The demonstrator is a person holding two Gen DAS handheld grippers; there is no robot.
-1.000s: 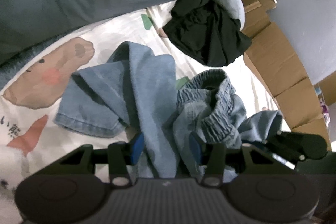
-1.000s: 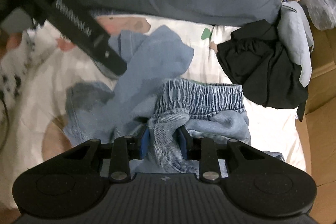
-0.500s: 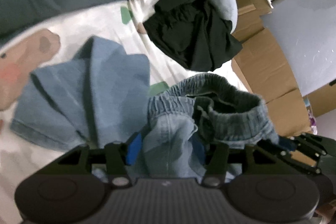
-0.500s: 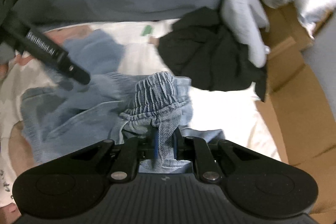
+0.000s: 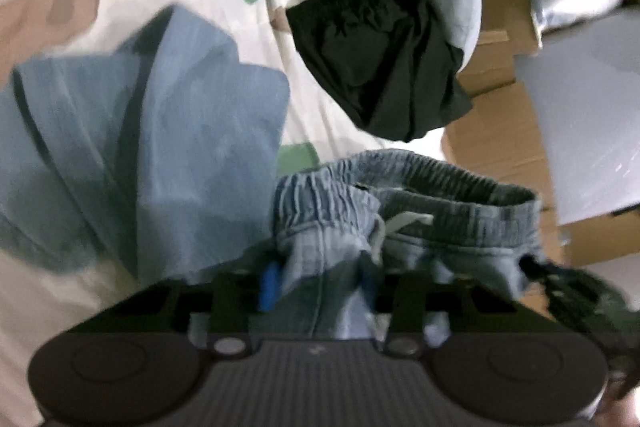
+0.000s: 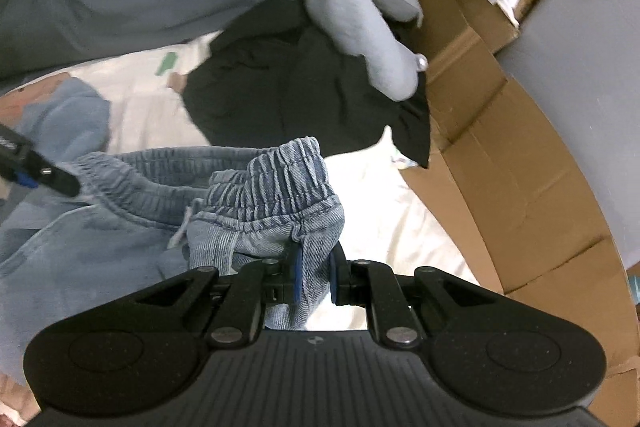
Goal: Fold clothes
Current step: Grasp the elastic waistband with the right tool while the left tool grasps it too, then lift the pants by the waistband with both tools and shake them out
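Right wrist view: the right gripper [image 6: 314,277] pinches the jeans [image 6: 276,195] waistband at lower centre. That band runs leftward to the left gripper [image 5: 318,281], whose jaws are closing on denim between them, so each gripper holds one end.

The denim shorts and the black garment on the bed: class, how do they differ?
The denim shorts are light blue with a ribbed elastic waistband; the black garment is plain and dark. The shorts are pinched at the waistband by the right gripper; the black garment lies untouched beyond them, under a grey plush toy. Both are crumpled, unfolded.
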